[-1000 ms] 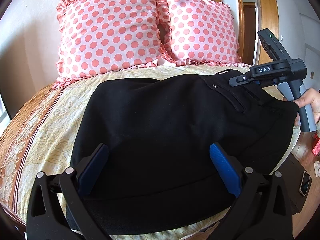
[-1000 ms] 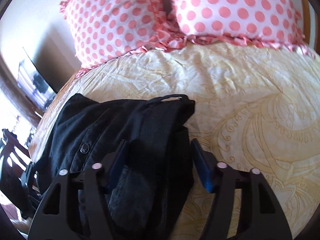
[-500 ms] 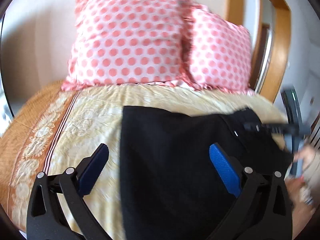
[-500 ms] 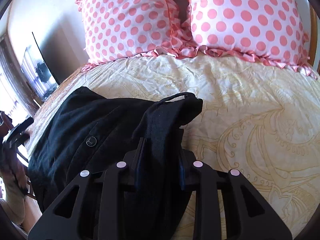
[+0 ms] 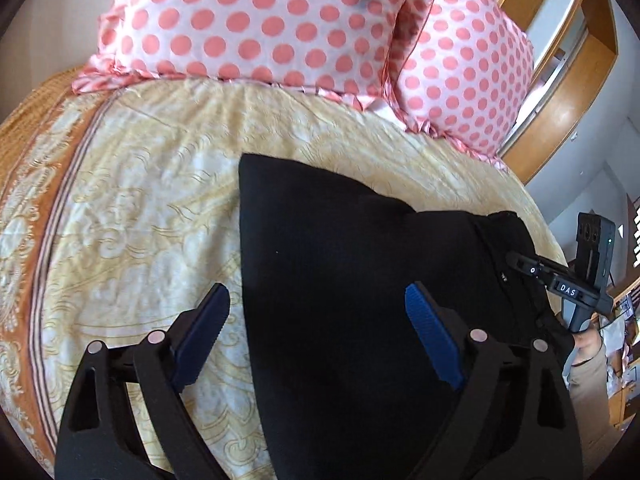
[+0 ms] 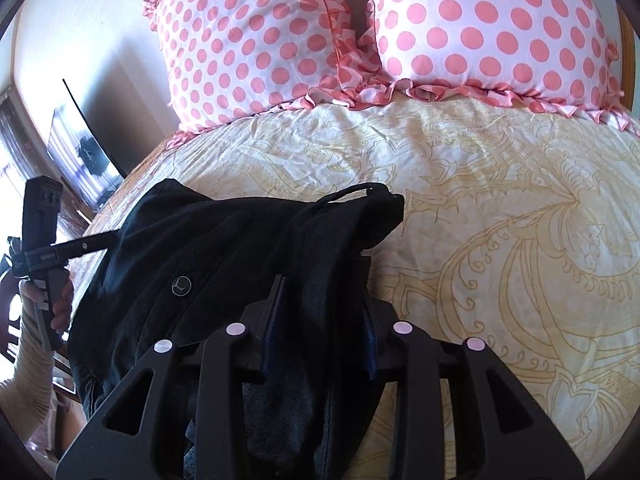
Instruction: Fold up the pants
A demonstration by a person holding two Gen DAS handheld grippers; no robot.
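Black pants [image 5: 352, 264] lie folded on the yellow patterned bedspread [image 5: 132, 200]. My left gripper [image 5: 320, 320] is open, its blue pads straddling the pants' left edge from above, holding nothing. In the right wrist view my right gripper [image 6: 320, 320] is shut on the waistband end of the pants [image 6: 224, 248], with bunched cloth between the fingers; a button [image 6: 181, 285] shows left of them. The right gripper also shows in the left wrist view [image 5: 516, 260] at the pants' right end. The left gripper shows far left in the right wrist view [image 6: 108, 240].
Two pink polka-dot pillows [image 5: 256, 20] [image 6: 480, 28] lean against the headboard wall. A wooden door frame [image 5: 568, 92] stands at the right. A dark TV screen [image 6: 80, 148] stands left of the bed. Bare bedspread [image 6: 500, 220] lies to the right of the pants.
My right gripper has shut on the waistband, having been open around it a second ago. My left gripper moved left to the pants' left edge, still open.
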